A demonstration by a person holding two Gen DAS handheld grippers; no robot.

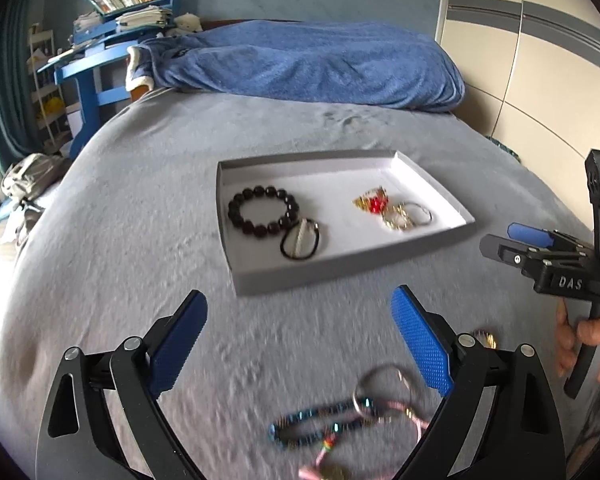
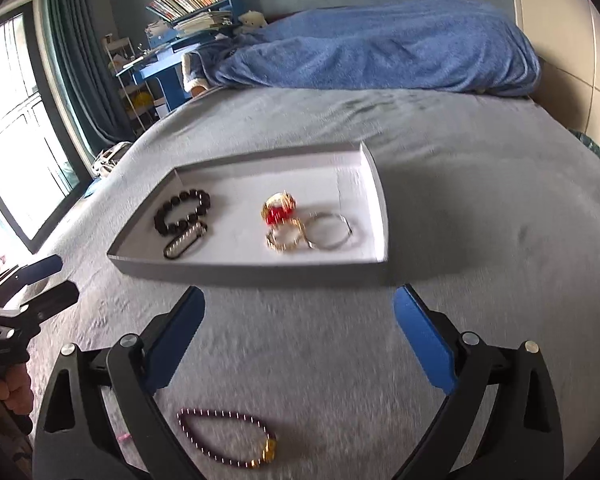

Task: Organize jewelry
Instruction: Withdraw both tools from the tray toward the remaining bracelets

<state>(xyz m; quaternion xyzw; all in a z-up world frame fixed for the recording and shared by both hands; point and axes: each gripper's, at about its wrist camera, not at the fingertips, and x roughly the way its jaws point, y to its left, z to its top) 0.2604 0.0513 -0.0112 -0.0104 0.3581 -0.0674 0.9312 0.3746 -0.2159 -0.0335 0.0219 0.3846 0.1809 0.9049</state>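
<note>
While the tray (image 1: 352, 268) lies on the grey bed (image 1: 140, 220), some jewelry is already inside it. At its left end are a black bead bracelet (image 1: 262, 216) and, touching it on the near side, a black hair tie (image 1: 300, 239). Toward the right end sit a red and gold piece (image 1: 371, 202), a gold bracelet (image 1: 396, 219) and a silver ring bangle (image 1: 420, 213), all close together.

More pieces lie on the bed outside the tray, near its front edge. In the left wrist view a blue bead bracelet (image 1: 316, 424), a silver ring (image 1: 380, 390) and a pink cord (image 1: 380, 432) lie tangled together, blurred. In the right wrist view a dark purple bead bracelet (image 2: 226, 436) with a gold charm lies alone.

The left gripper (image 1: 300, 340) has its jaws wide apart and holds nothing; the blue tangle is between its arms, below the pads. The right gripper (image 2: 298, 334) is also wide apart and holds nothing, with the purple bracelet low between its arms. Both hover above the bed in front of the tray.

A blue blanket (image 1: 308, 64) lies at the far end of the bed, and a blue desk (image 1: 96, 64) with books stands beyond the far left corner.
</note>
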